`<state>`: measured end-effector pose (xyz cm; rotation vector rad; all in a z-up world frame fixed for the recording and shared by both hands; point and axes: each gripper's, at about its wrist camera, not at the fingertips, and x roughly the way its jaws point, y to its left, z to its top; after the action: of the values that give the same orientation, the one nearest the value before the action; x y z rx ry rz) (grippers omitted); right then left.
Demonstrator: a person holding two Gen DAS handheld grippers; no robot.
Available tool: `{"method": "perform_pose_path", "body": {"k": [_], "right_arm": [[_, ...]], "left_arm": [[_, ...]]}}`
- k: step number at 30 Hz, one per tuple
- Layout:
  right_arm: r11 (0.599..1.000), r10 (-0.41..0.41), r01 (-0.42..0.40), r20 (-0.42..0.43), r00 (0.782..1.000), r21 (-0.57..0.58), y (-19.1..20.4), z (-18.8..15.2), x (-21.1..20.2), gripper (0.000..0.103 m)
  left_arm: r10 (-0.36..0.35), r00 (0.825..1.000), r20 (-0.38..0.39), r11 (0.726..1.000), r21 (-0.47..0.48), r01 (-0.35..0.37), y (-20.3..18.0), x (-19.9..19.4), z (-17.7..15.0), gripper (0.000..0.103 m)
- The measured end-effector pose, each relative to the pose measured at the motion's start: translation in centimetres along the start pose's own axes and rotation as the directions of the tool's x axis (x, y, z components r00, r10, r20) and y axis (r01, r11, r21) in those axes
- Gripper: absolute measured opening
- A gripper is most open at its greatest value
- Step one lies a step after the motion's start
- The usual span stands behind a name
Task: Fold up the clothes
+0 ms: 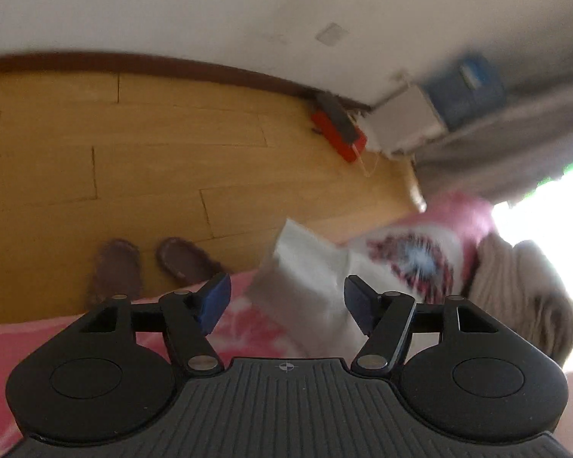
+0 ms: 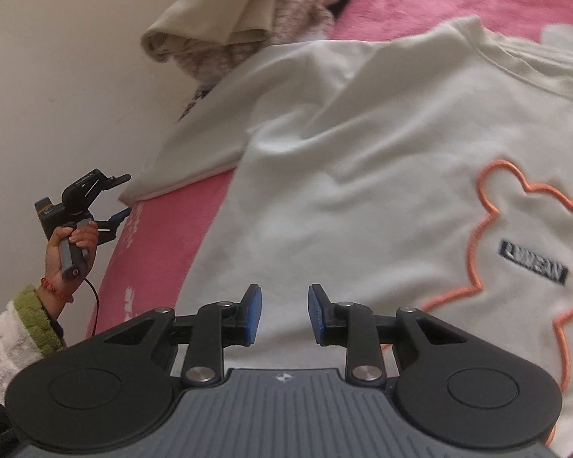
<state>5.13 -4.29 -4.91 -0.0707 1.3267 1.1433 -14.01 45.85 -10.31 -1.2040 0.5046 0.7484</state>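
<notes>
Your right gripper point(image 2: 284, 315) hovered with jaws apart and empty over the cream T-shirt point(image 2: 363, 191), which lay spread on the pink blanket point(image 2: 164, 252). Only that view showed your left hand point(image 2: 70, 253) holding the left gripper point(image 1: 286, 303) near the sleeve edge. The left view showed its jaws wide apart, plus wooden floor point(image 1: 133, 152) and slippers point(image 1: 149, 267).

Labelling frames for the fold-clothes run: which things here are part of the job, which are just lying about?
Job:
white T-shirt, spread on the pink blanket
left tongs, open
right tongs, open
clothes heap, probably next

Lying about:
brown slippers
red box
blue box
</notes>
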Motion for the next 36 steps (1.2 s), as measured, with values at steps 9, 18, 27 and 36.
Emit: {"method": "perform_pose_path", "body": {"k": [9,18,27,36], "right_arm": [[0.999,-0.023,0.021,0.03,0.999,0.044,-1.3,-1.3,-1.5,0.03],[0.992,-0.025,0.016,0.066,0.998,0.123,-3.9,-2.2,-2.8,0.03],[0.977,-0.027,-0.014,0.185,0.982,0.215,-6.9,-3.2,-6.8,0.031],[0.974,-0.01,-0.038,0.21,0.978,0.223,-8.5,-4.4,-9.3,0.032]], "left_arm": [[-0.075,0.996,0.05,0.997,-0.017,0.076,-2.1,1.1,1.4,0.006],[-0.146,0.942,0.303,0.978,0.187,0.091,-9.3,-7.6,2.4,0.005],[-0.701,0.658,-0.273,0.432,0.572,0.697,-23.8,-19.4,-9.9,0.006],[-0.315,0.481,-0.818,0.164,0.453,0.876,-22.3,-17.1,-26.4,0.006]]}}
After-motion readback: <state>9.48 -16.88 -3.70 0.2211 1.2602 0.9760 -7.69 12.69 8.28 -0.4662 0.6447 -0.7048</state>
